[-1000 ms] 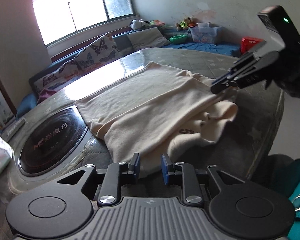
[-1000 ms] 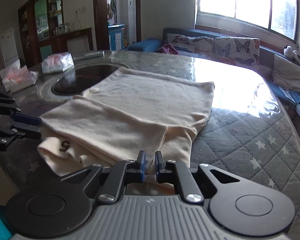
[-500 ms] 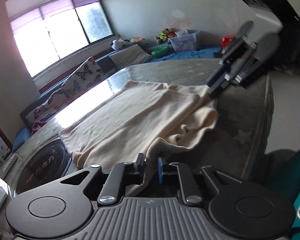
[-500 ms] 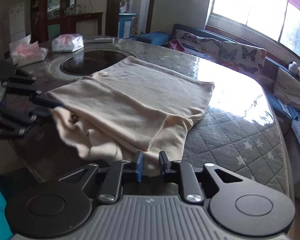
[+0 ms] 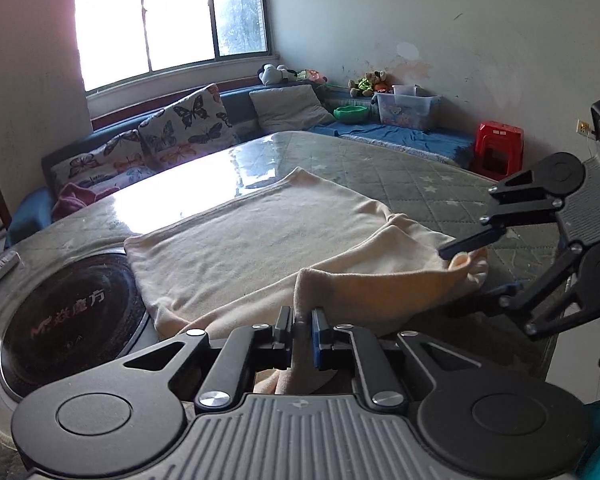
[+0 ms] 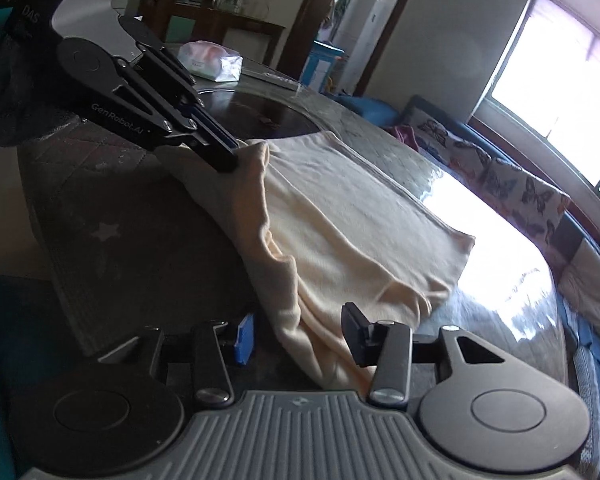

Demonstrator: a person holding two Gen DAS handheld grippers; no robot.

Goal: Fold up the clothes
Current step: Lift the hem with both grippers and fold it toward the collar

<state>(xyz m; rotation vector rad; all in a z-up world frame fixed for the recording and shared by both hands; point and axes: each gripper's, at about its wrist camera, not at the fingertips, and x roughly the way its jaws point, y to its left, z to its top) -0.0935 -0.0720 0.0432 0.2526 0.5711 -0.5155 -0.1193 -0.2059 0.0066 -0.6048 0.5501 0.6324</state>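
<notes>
A cream garment [image 5: 260, 232] lies partly folded on the quilted table [image 5: 420, 176]. My left gripper [image 5: 300, 316] is shut on its near edge, and a ridge of cloth rises from the pinch. The right wrist view shows that gripper [image 6: 228, 160] at upper left, clamped on the raised fold of the garment [image 6: 340, 232]. My right gripper [image 6: 300, 332] is rolled on its side and its jaws are opening. The garment's corner hangs loosely between the fingers, clear of both pads. From the left wrist view, the right gripper [image 5: 466, 274] straddles that corner at the right.
A black round hotplate [image 5: 68, 312] is set into the table, left of the garment. A tissue pack [image 6: 212, 60] lies beyond it. A sofa with butterfly cushions [image 5: 188, 124] runs under the window. A red stool [image 5: 498, 148] stands past the table's far edge.
My left gripper closed on the garment's near edge and pulled it up into a ridge. My right gripper rolled onto its side and went from shut to spread around the corner.
</notes>
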